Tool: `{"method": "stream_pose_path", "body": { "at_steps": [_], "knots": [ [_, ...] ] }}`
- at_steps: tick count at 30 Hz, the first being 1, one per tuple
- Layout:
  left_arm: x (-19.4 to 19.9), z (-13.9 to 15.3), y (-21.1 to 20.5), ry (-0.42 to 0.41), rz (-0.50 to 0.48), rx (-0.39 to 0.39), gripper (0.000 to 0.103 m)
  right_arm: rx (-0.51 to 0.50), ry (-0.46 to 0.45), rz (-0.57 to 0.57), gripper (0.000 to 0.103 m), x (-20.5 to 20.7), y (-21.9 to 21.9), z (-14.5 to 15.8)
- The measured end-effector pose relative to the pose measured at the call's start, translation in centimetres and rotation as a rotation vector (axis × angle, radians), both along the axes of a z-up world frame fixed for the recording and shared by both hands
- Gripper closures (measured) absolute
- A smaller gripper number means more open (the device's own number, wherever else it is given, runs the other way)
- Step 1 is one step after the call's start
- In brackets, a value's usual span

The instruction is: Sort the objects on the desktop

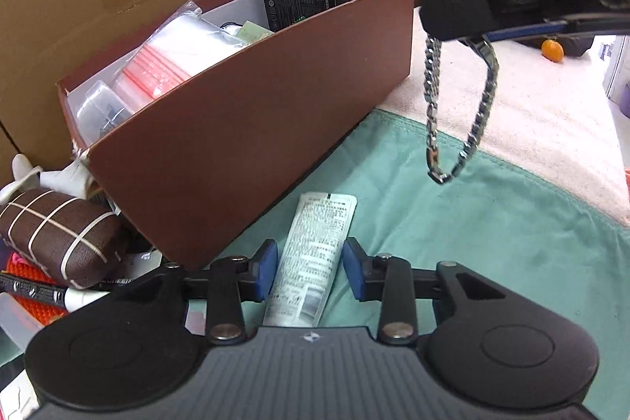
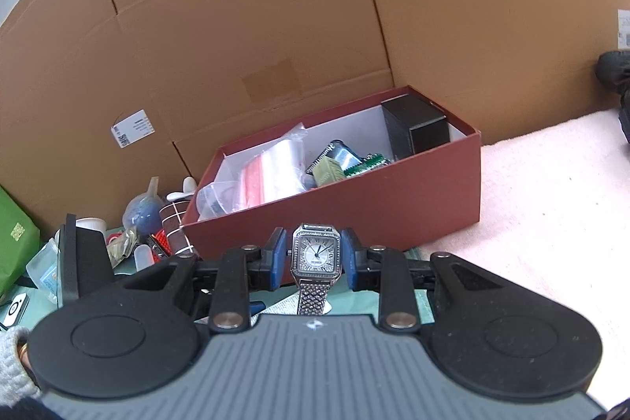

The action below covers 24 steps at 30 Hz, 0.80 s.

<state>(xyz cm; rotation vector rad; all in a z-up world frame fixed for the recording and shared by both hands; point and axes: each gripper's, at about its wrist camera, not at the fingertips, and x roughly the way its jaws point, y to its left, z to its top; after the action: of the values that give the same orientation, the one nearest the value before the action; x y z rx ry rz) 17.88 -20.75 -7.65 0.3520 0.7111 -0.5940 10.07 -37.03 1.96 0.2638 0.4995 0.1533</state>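
Watch (image 2: 316, 254): silver, square-faced, held in the air in front of the red-brown box (image 2: 393, 199); dial upright and facing the right wrist camera.
Watch long axis: vertical; the metal bracelet (image 1: 458, 113) hangs straight down in a loop, above the green cloth (image 1: 492, 243).
Right gripper (image 2: 315, 256): blue pads pinch the watch case from both sides.
Left gripper (image 1: 309, 270): fingers spread, one each side of a white tube (image 1: 311, 262), not touching it.
White tube: flat on the green cloth, just beside the box's long wall; long axis runs away from the left wrist camera, crimped end farthest.
Box contents: black carton (image 2: 417, 126), zip bags (image 2: 271, 168), small items.
Beside box: brown glasses case (image 1: 59, 239) with white bands.
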Motion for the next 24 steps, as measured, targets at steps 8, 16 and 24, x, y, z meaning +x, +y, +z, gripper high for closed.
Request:
{"method": "stream_pose_path", "body": {
  "at_steps": [8,16,24],
  "knots": [
    [-0.7,0.2,-0.3,0.035,-0.018,-0.039,0.070,-0.003,0.007,-0.003,0.074,-0.3,0.3,0.0],
    [-1.7,2.8,1.8,0.109,0.000,-0.165,0.072,-0.014,-0.004,-0.015,0.074,-0.7,0.1,0.8],
    [-2.0,9.4,3.4,-0.018,0.010,-0.272,0.103,-0.021,-0.074,-0.028,0.074,-0.4,-0.3,3.5]
  ]
}}
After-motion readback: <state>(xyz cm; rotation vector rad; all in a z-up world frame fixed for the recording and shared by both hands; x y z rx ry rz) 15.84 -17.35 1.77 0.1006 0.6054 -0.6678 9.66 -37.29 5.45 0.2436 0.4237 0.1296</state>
